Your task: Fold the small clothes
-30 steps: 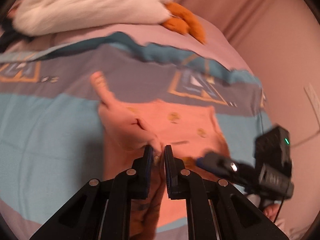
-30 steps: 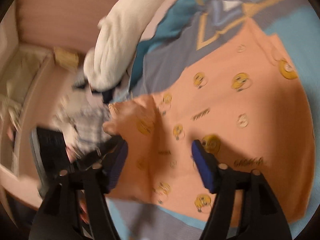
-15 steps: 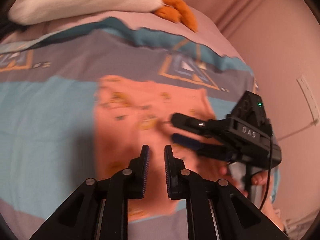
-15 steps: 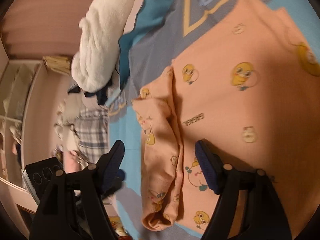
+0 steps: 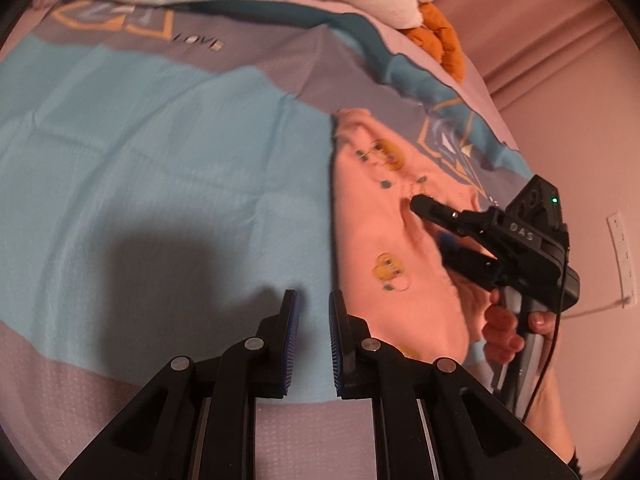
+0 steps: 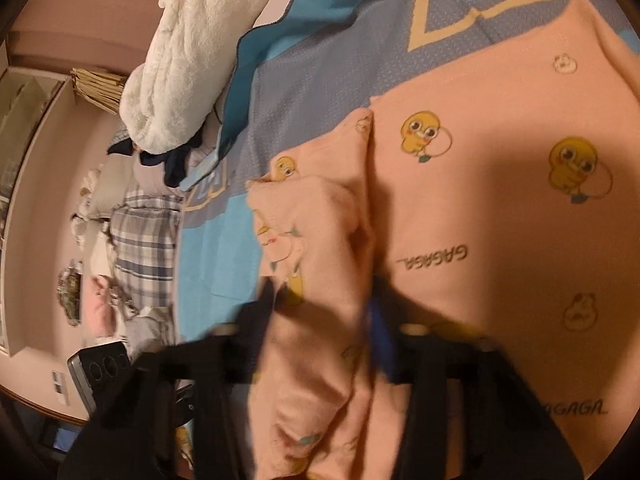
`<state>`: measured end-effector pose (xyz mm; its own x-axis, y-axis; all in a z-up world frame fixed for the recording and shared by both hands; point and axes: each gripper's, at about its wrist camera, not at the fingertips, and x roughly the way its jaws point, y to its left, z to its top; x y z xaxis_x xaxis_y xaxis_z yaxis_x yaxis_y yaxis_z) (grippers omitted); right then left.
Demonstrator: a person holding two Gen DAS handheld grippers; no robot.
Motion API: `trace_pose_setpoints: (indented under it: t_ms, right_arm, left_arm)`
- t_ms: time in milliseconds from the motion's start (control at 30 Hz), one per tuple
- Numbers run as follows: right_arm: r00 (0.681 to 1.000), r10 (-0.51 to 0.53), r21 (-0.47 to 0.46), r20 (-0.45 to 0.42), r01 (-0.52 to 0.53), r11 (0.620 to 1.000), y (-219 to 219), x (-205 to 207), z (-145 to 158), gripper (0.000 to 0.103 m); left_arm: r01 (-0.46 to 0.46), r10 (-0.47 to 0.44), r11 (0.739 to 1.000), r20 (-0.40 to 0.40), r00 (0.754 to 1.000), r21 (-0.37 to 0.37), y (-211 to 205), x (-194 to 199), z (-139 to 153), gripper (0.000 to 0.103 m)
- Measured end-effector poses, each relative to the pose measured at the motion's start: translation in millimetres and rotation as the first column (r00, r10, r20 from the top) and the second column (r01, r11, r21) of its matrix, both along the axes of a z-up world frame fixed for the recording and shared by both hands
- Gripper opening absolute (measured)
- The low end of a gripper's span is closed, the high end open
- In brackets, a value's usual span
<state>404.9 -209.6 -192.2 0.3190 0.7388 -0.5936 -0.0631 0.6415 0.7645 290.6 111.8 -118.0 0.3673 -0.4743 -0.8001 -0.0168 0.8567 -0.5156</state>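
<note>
The garment (image 6: 500, 240), a small peach top printed with yellow ducks, lies spread on the bed (image 5: 160, 184), over the blue and grey bedspread. One side portion, probably a sleeve (image 6: 316, 240), is doubled over onto the body of the garment and stands up in a loose ridge.

Right gripper (image 6: 324, 320): it is low over the garment, with the folded ridge of cloth between its fingers. The jaws stand apart to either side of that ridge. This view is blurred by motion, so it cannot be told whether they press the cloth or merely straddle it. In the left wrist view the same gripper reaches across the garment from its far side, fingers parted.

Left gripper (image 5: 312, 324): it hovers over bare bedspread, just beside the near edge of the garment. The jaws are set at a narrow gap and hold nothing.

Step in hand, as judged: the first side fold. The sleeve portion has been brought inward and is being laid or flattened.

Next move, as judged:
1. Settle the folded ridge flat against the garment body.
2. Bring the left gripper onto the near edge to pin the cloth.
3. Take the opposite side and fold it inward to match.

A white plush toy (image 6: 180, 72) lies well apart at the head of the bed.
</note>
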Motion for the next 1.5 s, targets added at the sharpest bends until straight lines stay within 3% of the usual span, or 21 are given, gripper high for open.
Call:
trace_pose_setpoints:
  t_ms: [33, 133, 200, 267, 400, 633, 767, 867, 1033, 1133, 1167, 1233, 1367, 1500]
  right_arm:
    - [1.000, 0.003, -0.023, 0.004, -0.003, 1.000, 0, 0, 0, 0.009]
    - [0.998, 0.006, -0.046, 0.062, -0.003, 0.999, -2, -4, 9, 0.007]
    - [0.994, 0.006, -0.055, 0.108, 0.000, 0.998, -6, -9, 23, 0.007]
    - [0.989, 0.005, -0.077, 0.147, 0.007, 0.997, -13, -12, 37, 0.007]
    - [0.979, -0.010, -0.141, 0.204, 0.039, 0.989, -36, -15, 64, 0.007]
    - [0.967, -0.077, -0.169, 0.245, 0.120, 0.978, -87, -21, 83, 0.007]
    - [0.965, -0.133, -0.220, 0.225, 0.183, 0.958, -115, -20, 66, 0.007]
    - [0.974, -0.175, -0.247, 0.142, 0.206, 0.947, -131, -13, 36, 0.008]
    - [0.970, -0.227, -0.147, 0.084, 0.238, 0.960, -150, -13, 12, 0.013]
    - [0.964, -0.259, -0.069, 0.063, 0.263, 0.962, -159, -11, 9, 0.029]
    - [0.958, -0.278, -0.063, 0.074, 0.283, 0.957, -161, -10, 10, 0.029]
    - [0.945, -0.298, -0.105, 0.132, 0.312, 0.944, -161, -8, 20, 0.029]
    - [0.941, -0.287, -0.324, 0.180, 0.332, 0.886, -156, 3, 23, 0.029]
    - [0.930, -0.254, -0.374, 0.265, 0.342, 0.862, -155, -16, 37, 0.024]
  left_arm:
    - [-0.003, 0.003, 1.000, -0.005, 1.000, -0.001, 1, -2, -2, 0.010]
    - [-0.005, 0.005, 1.000, -0.010, 1.000, 0.002, -2, -1, -3, 0.016]
    - [-0.009, 0.009, 1.000, -0.005, 1.000, 0.005, -4, -1, -1, 0.054]
    - [-0.020, 0.020, 1.000, 0.015, 1.000, 0.000, -5, 0, 3, 0.064]
    - [-0.011, 0.012, 0.999, 0.037, 0.999, -0.038, -12, 3, 10, 0.064]
    - [0.059, -0.056, 0.997, 0.054, 0.997, -0.041, -45, 11, 17, 0.064]
    - [0.093, -0.090, 0.995, 0.063, 0.994, -0.034, -64, 14, 19, 0.064]
    - [0.123, -0.121, 0.992, 0.067, 0.990, -0.038, -84, 18, 20, 0.064]
    - [0.200, -0.195, 0.979, 0.105, 0.975, -0.042, -118, 21, 30, 0.064]
    - [0.259, -0.252, 0.965, 0.140, 0.958, -0.036, -139, 20, 37, 0.064]
    - [0.282, -0.276, 0.959, 0.154, 0.949, -0.024, -148, 20, 38, 0.064]
    - [0.322, -0.317, 0.947, 0.173, 0.932, 0.000, -162, 16, 40, 0.064]
    - [0.392, -0.396, 0.918, 0.154, 0.905, 0.057, -194, 14, 24, 0.064]
    - [0.403, -0.409, 0.911, 0.076, 0.909, 0.085, -203, 17, -5, 0.063]
